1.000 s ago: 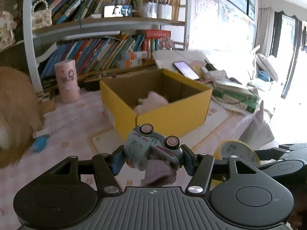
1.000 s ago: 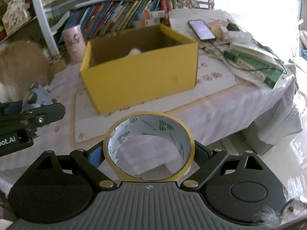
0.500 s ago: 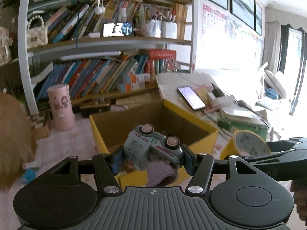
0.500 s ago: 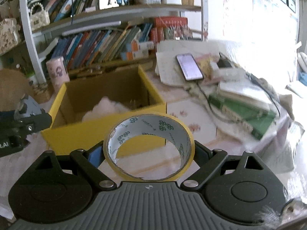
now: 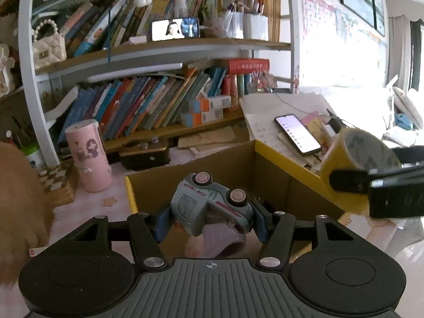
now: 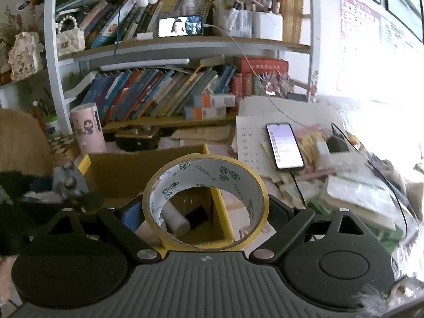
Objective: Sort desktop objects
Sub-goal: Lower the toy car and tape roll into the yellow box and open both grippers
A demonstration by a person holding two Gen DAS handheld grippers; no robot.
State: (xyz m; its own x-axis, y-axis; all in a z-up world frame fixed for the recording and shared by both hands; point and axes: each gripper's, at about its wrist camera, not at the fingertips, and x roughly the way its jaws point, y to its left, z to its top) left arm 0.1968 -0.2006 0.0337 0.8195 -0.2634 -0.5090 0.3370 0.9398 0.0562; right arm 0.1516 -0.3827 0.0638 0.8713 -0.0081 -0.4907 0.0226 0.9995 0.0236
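My left gripper [image 5: 209, 221] is shut on a grey-green toy truck [image 5: 209, 206] with pink wheels, held upside down over the open yellow cardboard box [image 5: 288, 167]. My right gripper [image 6: 204, 209] is shut on a roll of yellow tape [image 6: 204, 201], above the box's right corner [image 6: 222, 217]. The tape roll also shows at the right of the left wrist view [image 5: 355, 153]. The truck shows at the left of the right wrist view [image 6: 69, 180]. Through the tape ring I see a white cylinder [image 6: 175, 218] inside the box.
A pink cylinder tin [image 5: 88, 156] stands left of the box. A phone [image 5: 296, 133] lies on papers to the right, with stacked books [image 6: 360, 198] beyond. A bookshelf [image 5: 159, 100] fills the back. Something orange and furry [image 5: 18, 206] is at the far left.
Both grippers have moved forward and now hang over the box. The box looks nearer and lower in both views. Both grips are unchanged.
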